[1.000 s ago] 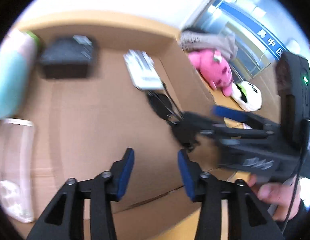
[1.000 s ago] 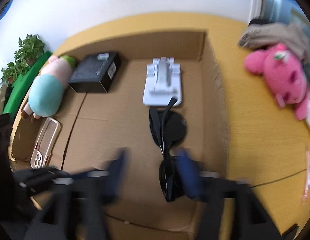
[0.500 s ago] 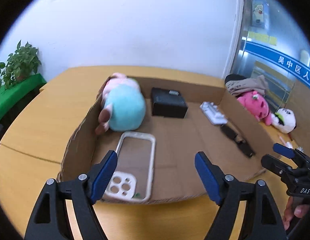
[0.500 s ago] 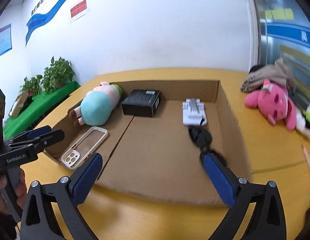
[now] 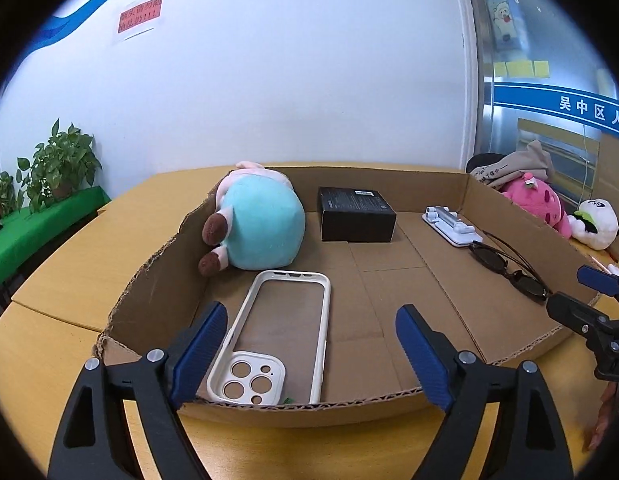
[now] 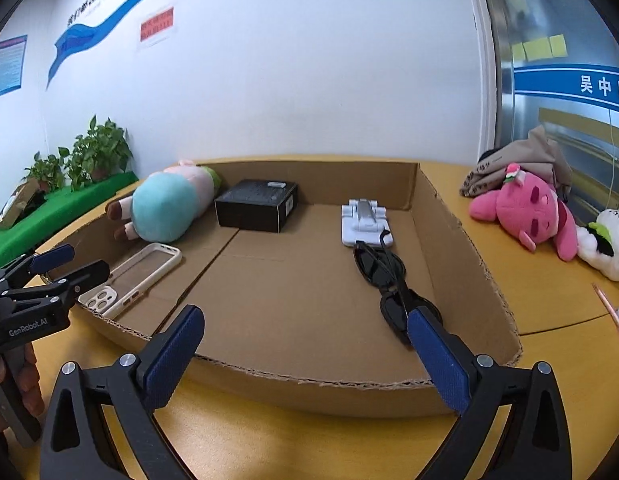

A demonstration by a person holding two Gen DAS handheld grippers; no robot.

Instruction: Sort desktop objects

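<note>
A shallow cardboard tray [image 5: 293, 410] [image 6: 309, 394] lies on the yellow table. In it are a teal plush pig [image 5: 261, 226] [image 6: 165, 208], a black box [image 5: 355, 220] [image 6: 255, 206], a white phone stand [image 5: 451, 226] [image 6: 365, 224], black sunglasses [image 5: 509, 268] [image 6: 389, 276] and a white phone case [image 5: 273, 328] [image 6: 129, 280]. My left gripper [image 5: 309, 352] is open and empty in front of the tray's near wall. My right gripper [image 6: 305, 352] is open and empty, also before the near wall.
A pink plush [image 6: 525, 208] [image 5: 537, 204], a panda plush [image 6: 607, 244] [image 5: 595, 224] and grey cloth [image 6: 521, 158] lie on the table right of the tray. Potted plants [image 6: 97, 154] stand on a green ledge at the left. A white wall is behind.
Both grippers pulled back out of the tray and up to its near edge. Both opened wider. The sunglasses now lie in the tray beside the phone stand.
</note>
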